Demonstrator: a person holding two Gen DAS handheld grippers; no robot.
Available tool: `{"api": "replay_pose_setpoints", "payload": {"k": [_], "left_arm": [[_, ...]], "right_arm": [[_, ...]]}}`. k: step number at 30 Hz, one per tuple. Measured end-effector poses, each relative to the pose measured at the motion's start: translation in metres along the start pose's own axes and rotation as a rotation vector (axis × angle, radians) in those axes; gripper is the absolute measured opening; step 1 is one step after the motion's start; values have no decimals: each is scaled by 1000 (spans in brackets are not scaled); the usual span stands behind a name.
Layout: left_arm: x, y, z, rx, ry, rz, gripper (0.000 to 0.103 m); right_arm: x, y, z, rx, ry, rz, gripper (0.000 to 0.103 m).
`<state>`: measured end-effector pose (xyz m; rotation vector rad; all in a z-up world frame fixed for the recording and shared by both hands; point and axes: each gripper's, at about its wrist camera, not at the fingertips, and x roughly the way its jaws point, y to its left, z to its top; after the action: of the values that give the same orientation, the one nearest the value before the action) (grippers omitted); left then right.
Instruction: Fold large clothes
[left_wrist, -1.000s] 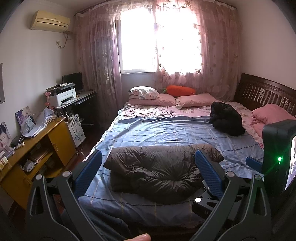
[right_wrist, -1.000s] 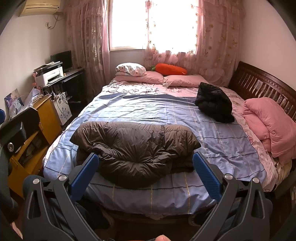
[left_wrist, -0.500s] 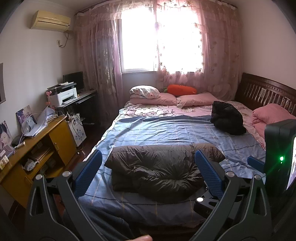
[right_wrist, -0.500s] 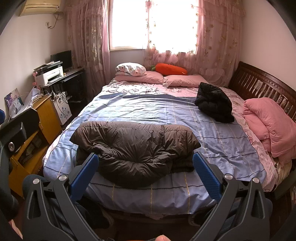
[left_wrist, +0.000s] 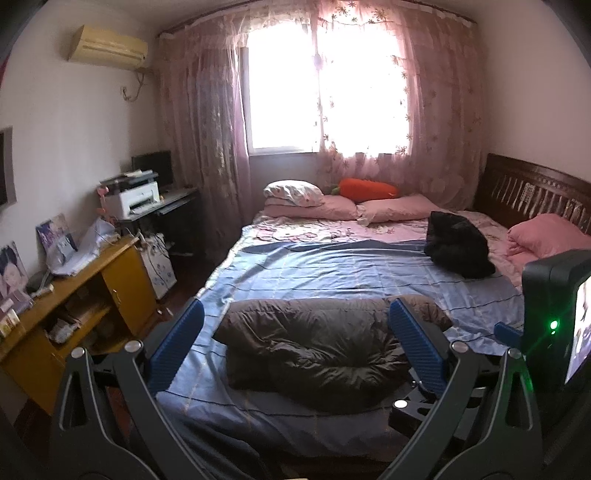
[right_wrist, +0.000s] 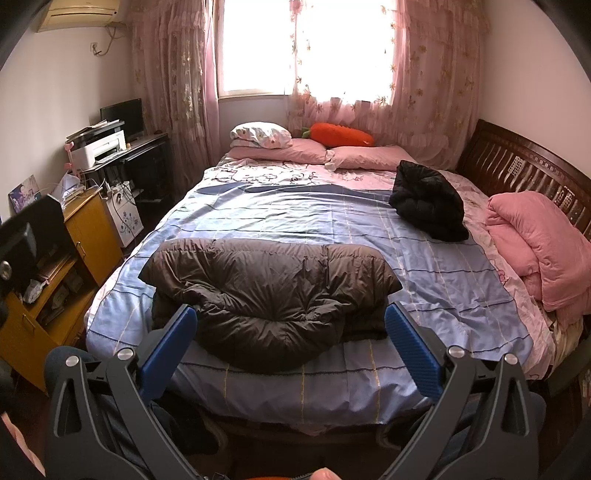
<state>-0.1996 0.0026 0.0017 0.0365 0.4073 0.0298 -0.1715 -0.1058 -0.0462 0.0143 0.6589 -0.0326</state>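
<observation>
Jaws on both my grippers stand spread wide with nothing between them: left gripper (left_wrist: 295, 343) and right gripper (right_wrist: 288, 343) hang short of the bed's (right_wrist: 461, 280) near edge. Just past that edge lies the brown down jacket (right_wrist: 266, 291), bundled into a rough, puffy fold; I judge it nearly done, perhaps needing a final tidy. Farther off, toward the bed's far right side, a black jacket (right_wrist: 428, 203) sits crumpled, seemingly not folded yet. I see no containers holding clothes.
</observation>
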Motion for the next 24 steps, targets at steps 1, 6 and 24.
{"api": "replay_pose_setpoints", "payload": {"k": [1, 6, 24], "left_arm": [[1, 2, 0, -5, 8, -15, 101], [6, 2, 0, -17, 48, -50, 101], [14, -4, -4, -17, 85, -50, 101]], "right_arm": [[1, -1, -2, -1, 1, 0, 102], [1, -2, -2, -2, 1, 0, 102], [7, -8, -11, -5, 15, 0, 102]]}}
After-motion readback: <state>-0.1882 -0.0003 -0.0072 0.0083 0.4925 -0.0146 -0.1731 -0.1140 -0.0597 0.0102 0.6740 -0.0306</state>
